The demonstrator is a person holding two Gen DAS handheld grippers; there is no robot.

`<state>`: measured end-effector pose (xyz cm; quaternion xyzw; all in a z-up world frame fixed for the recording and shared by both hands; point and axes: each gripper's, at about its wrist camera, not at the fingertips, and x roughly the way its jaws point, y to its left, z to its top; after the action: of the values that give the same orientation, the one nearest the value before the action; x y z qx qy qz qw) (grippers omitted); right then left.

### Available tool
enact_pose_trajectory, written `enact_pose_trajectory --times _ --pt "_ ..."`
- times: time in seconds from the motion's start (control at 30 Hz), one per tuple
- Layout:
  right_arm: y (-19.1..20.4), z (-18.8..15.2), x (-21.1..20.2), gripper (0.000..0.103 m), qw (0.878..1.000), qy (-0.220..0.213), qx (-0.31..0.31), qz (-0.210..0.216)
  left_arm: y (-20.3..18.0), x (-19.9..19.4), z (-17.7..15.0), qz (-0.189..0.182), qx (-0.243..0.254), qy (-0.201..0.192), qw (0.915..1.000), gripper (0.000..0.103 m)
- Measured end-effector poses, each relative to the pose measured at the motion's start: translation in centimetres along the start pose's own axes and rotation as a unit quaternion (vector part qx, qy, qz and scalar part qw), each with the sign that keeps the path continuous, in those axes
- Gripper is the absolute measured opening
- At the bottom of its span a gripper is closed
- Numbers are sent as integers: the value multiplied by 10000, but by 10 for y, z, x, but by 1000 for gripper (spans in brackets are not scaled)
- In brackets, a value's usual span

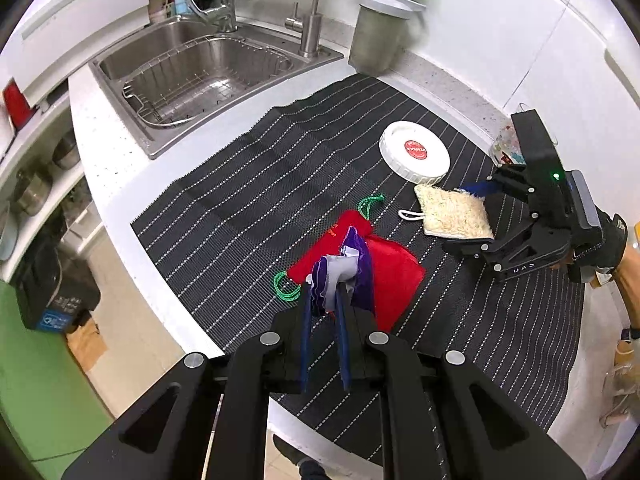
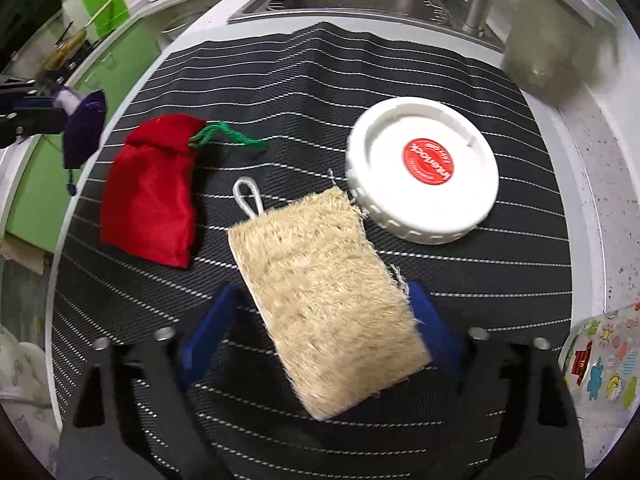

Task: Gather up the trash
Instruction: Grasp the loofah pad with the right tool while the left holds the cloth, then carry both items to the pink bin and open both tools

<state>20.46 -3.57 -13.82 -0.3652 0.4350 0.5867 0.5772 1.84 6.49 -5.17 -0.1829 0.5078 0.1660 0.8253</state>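
Observation:
My left gripper is shut on a purple pouch and holds it above a red drawstring pouch that lies on the black striped mat. The held pouch also shows at the left edge of the right wrist view. My right gripper is open, its blue fingers on either side of a tan loofah sponge that lies on the mat. In the left wrist view the sponge and the right gripper are at the right. A white jar lid lies just beyond the sponge.
A steel sink with a wire basket is at the back left. A grey lidded bin stands behind the mat. A patterned cup stands at the right counter edge. The counter's rounded front edge drops to the floor.

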Motion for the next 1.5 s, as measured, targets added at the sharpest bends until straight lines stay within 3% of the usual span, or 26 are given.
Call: enact_pose_trajectory --times 0.23,0.47,0.73,0.97,1.13,1.3,1.4,1.5 --pt "12 -13 -16 70 9995 -59 291 -68 -5 -7 -3 -58 39 -65 10000 12" --pt "38 -23 -69 69 9930 -530 996 -357 -8 -27 -19 -96 -5 -186 9998 12" --pt "126 -11 -110 69 9916 -993 774 -305 14 -70 -70 85 -390 -403 9984 12" --pt "226 15 -110 69 9918 -1232 294 195 65 -115 -140 444 -1075 -529 9918 12" --pt "312 40 -84 69 9905 -1214 -82 634 116 -140 -200 743 -1572 -553 9832 12" --pt "380 59 -30 69 9920 -992 -184 761 168 -143 -247 938 -1846 -484 9771 12" --pt "401 68 16 69 9939 -802 -132 742 203 -126 -275 929 -2048 -402 9736 12" --pt "411 71 71 69 9953 -696 -47 667 237 -81 -301 902 -2181 -291 9713 12"
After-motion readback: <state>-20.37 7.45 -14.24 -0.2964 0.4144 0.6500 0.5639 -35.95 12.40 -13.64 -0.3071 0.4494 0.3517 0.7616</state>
